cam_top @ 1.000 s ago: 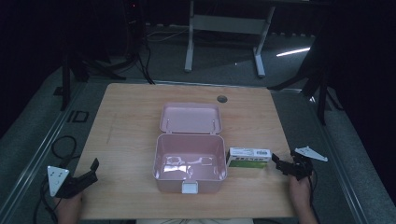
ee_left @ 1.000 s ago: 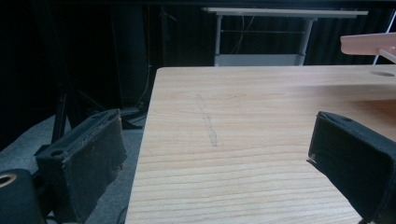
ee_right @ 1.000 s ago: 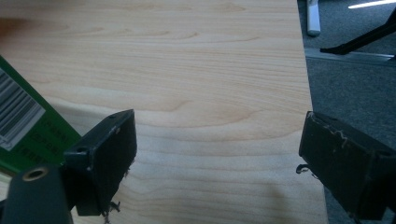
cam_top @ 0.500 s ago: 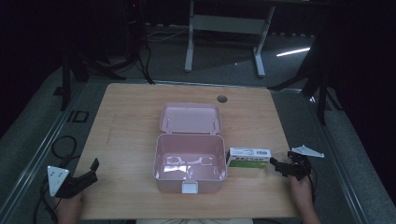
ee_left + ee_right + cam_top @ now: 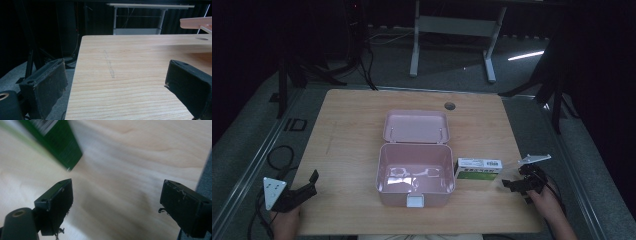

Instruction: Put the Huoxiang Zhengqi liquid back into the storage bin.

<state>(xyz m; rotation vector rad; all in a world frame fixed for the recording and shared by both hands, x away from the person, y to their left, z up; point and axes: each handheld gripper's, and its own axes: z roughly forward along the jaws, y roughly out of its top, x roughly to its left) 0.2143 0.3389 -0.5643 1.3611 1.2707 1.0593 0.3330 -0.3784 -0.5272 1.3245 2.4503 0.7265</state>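
Note:
An open pink box stands at the middle of the wooden table, its lid laid back flat behind it. A green and white carton lies just right of the box; its dark green end is blurred at the top left of the right gripper view. My right gripper hovers near the table's right edge, a little right of the carton, jaws open and empty. My left gripper rests at the table's front left corner, open and empty.
A round cable hole sits near the table's far edge. Black stands and a grey desk frame stand on the floor beyond. The box lid's pink edge pokes in at the upper right of the left gripper view.
My right gripper has dropped toward the near side and drawn slightly away from the carton. The left gripper, box and carton have stayed put.

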